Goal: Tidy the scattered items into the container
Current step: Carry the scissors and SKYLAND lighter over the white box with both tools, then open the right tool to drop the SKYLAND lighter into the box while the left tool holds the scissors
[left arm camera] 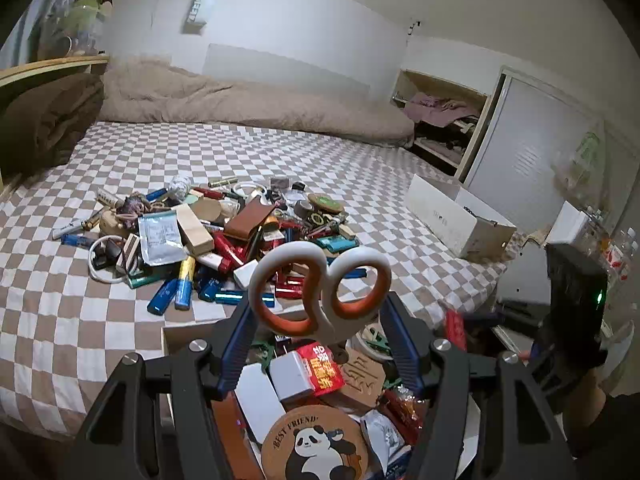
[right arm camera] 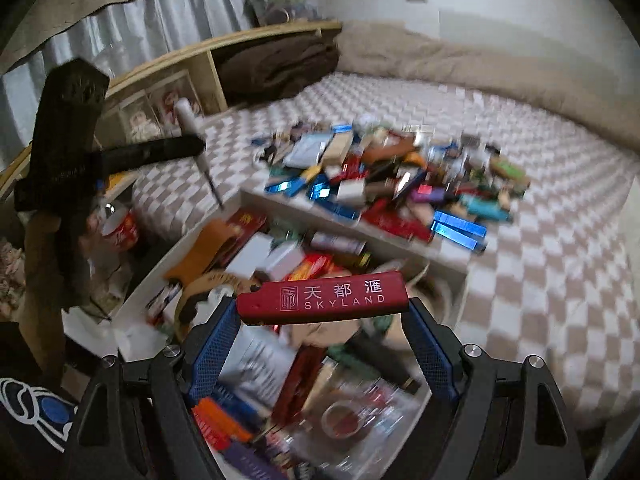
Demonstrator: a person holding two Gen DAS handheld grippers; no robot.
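Note:
My left gripper (left arm camera: 320, 312) is shut on a pair of scissors (left arm camera: 320, 288) with white and orange handles, held upright above the white container (left arm camera: 168, 336). In the right wrist view the scissors (right arm camera: 208, 176) point blade-down over the box's left corner. My right gripper (right arm camera: 324, 308) is shut on a red lighter (right arm camera: 324, 298) printed SKYLAND, held crosswise over the container (right arm camera: 352, 220). The box is packed with a panda coaster (left arm camera: 316, 444), red packets and small boxes. The pile of scattered items (left arm camera: 220, 232) lies on the checkered sheet just beyond it.
A second white open box (left arm camera: 452, 216) sits on the bed's right edge. A beige duvet (left arm camera: 240, 100) runs along the far wall. A wooden shelf (left arm camera: 52, 68) stands left. A red can (right arm camera: 120, 228) sits beside the bed, left of the container.

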